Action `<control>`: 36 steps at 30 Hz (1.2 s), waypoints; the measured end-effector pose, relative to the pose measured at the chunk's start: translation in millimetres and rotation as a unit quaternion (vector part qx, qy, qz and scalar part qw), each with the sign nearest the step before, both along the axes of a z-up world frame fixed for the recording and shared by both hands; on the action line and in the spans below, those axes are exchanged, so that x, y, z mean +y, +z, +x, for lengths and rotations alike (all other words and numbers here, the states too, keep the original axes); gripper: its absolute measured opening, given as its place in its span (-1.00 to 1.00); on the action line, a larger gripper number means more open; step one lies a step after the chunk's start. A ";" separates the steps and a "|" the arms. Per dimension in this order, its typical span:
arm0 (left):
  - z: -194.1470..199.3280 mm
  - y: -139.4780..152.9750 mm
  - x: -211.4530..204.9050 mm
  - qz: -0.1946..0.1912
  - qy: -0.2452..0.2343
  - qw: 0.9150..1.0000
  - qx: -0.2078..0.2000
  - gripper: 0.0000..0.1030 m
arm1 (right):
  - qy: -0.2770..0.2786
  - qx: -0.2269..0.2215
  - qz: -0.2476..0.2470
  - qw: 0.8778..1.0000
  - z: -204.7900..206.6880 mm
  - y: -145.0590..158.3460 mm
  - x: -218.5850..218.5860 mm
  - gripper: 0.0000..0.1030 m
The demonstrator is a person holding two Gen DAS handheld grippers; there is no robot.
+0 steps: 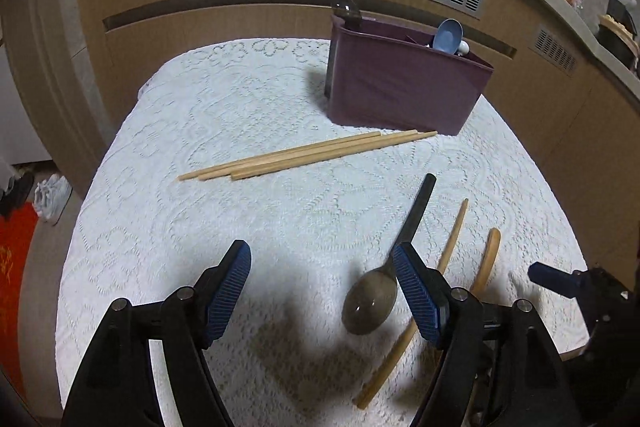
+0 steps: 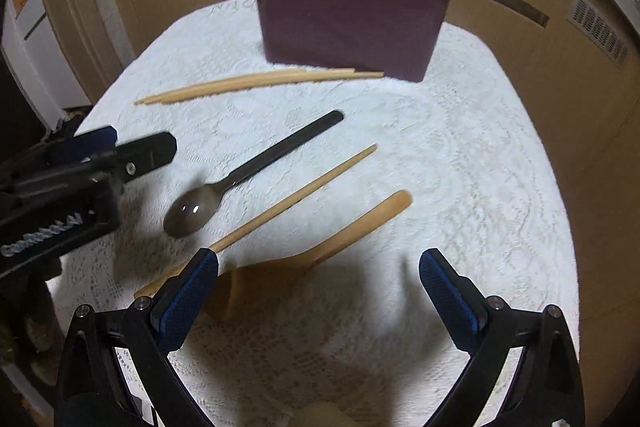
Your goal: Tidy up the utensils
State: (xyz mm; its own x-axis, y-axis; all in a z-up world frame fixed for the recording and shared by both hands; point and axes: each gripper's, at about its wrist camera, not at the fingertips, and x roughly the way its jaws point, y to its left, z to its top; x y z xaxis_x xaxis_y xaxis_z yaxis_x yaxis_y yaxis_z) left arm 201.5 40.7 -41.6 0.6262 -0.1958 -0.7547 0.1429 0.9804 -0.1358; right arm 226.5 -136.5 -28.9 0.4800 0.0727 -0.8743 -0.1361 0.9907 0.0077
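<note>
I see the table [image 1: 168,131] under a white lace cloth, everything resting on it. At its far edge stands the purple holder [image 1: 404,87], upright, with a blue spoon [image 1: 448,35] and a dark round-headed utensil [image 1: 345,7] sticking up out of it. Just in front of the holder lies a bundle of chopsticks [image 1: 308,155], side by side and touching.

My left gripper [image 1: 322,291] hangs low over the cloth, fingers spread wide, holding nothing. The metal spoon [image 1: 370,309] with the black handle lies between its fingers, bowl close to the right-hand pad [image 1: 416,295]; contact I cannot tell.

My right gripper [image 2: 319,291] is likewise wide open and empty. The wooden spatula [image 2: 352,227] lies between its fingers, blade end under the left pad [image 2: 186,301]. A single chopstick [image 2: 296,199] lies between spoon and spatula, apart from both, its near end hidden by that finger
</note>
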 end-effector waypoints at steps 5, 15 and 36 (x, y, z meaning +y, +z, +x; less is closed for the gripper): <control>-4.3 -5.8 -1.6 0.006 -0.006 1.000 0.008 0.49 | -0.002 0.006 -0.007 1.000 -3.8 -8.8 -9.3 0.93; -0.5 -15.1 -23.4 0.008 -0.031 0.999 0.027 0.49 | -0.038 0.006 -0.017 0.999 -7.0 -19.0 -64.1 0.79; 50.1 -19.0 -92.4 0.089 -0.161 0.982 0.034 0.11 | -0.036 0.010 0.079 0.996 -10.4 -23.1 -101.0 1.00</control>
State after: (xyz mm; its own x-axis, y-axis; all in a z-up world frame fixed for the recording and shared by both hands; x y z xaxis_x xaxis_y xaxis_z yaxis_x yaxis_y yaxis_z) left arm 251.6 -51.7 -60.6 0.5003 -0.2374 -0.8327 0.4462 0.8948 0.0130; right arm 216.1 -237.5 -52.1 0.4721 0.1756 -0.8639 -0.0627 0.9842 0.1657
